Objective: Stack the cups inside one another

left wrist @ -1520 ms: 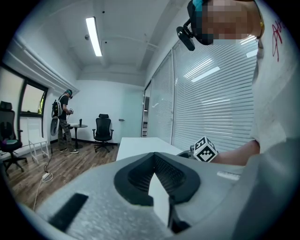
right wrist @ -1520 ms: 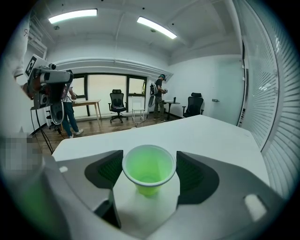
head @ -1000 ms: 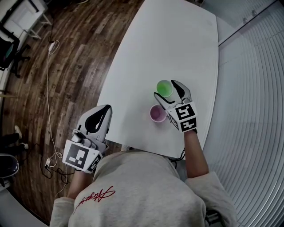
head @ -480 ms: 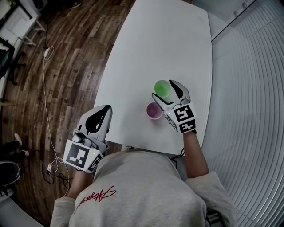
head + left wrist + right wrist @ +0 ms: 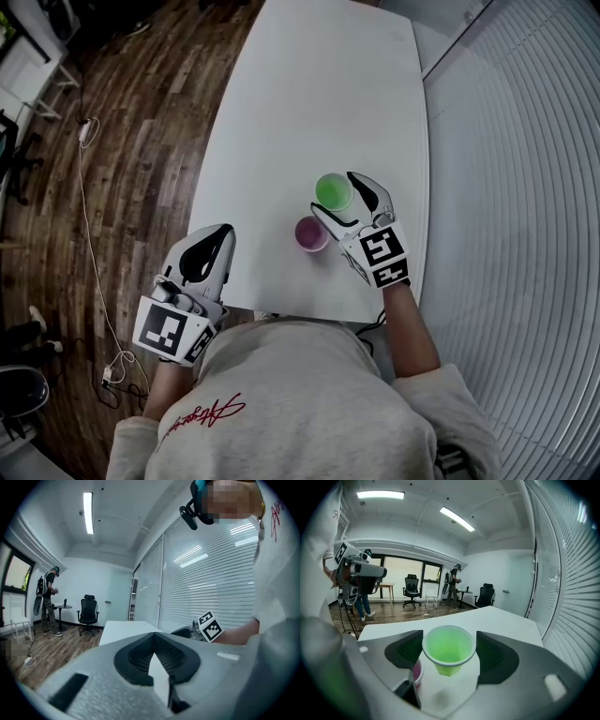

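The translucent green plastic cup [image 5: 448,649] is clasped at its rim between the 2 jaws of the right gripper [image 5: 338,196]. It is held upright, mouth up. Its base is seen clear of the white table [image 5: 309,94], with a faint shadow beneath it in the right gripper view.

The small pink plastic cup [image 5: 311,234] stands on the table just to the lower left of the green cup in the head view, close beside one jaw, its mouth also up. In the right gripper view only a sliver of it is seen, at the lower left behind that jaw.

The coming move is judged to turn on this offset: the green cup would have to be carried toward the lower left and lined up, axis vertical, over the pink mouth. The right gripper is far nearer to both cups. The left gripper [image 5: 217,234] is held at the lower left of the head view, near the table's edge, its tips together on nothing.

The green cup is tapered, thin-walled and empty, with a pale rolled rim.
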{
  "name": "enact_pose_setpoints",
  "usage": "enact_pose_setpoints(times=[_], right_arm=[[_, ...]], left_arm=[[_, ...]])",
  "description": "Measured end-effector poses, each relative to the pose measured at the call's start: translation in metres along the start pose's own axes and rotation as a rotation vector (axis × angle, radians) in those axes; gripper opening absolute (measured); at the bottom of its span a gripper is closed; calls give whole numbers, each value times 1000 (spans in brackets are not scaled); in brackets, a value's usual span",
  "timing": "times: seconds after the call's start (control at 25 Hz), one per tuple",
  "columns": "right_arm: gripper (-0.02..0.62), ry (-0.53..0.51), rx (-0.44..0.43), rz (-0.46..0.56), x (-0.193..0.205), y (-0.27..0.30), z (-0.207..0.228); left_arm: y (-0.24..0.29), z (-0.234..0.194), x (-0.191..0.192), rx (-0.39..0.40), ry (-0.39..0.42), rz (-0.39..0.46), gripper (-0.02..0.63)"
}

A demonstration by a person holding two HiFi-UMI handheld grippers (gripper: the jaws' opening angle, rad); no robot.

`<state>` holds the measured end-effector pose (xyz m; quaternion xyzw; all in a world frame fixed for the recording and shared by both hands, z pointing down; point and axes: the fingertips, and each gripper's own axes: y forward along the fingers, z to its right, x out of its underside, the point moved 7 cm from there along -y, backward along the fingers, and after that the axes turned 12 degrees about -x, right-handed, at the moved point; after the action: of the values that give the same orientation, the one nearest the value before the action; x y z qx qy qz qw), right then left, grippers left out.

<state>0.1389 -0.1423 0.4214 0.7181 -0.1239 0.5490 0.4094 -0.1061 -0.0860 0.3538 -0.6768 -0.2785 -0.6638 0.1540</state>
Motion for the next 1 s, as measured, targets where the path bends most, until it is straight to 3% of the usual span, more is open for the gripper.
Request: enact_pose_setpoints(times=[1.0], right_arm=[[356, 11, 44, 26, -7, -32, -45]], left_arm=[[0, 12, 1, 140, 13, 13, -5]])
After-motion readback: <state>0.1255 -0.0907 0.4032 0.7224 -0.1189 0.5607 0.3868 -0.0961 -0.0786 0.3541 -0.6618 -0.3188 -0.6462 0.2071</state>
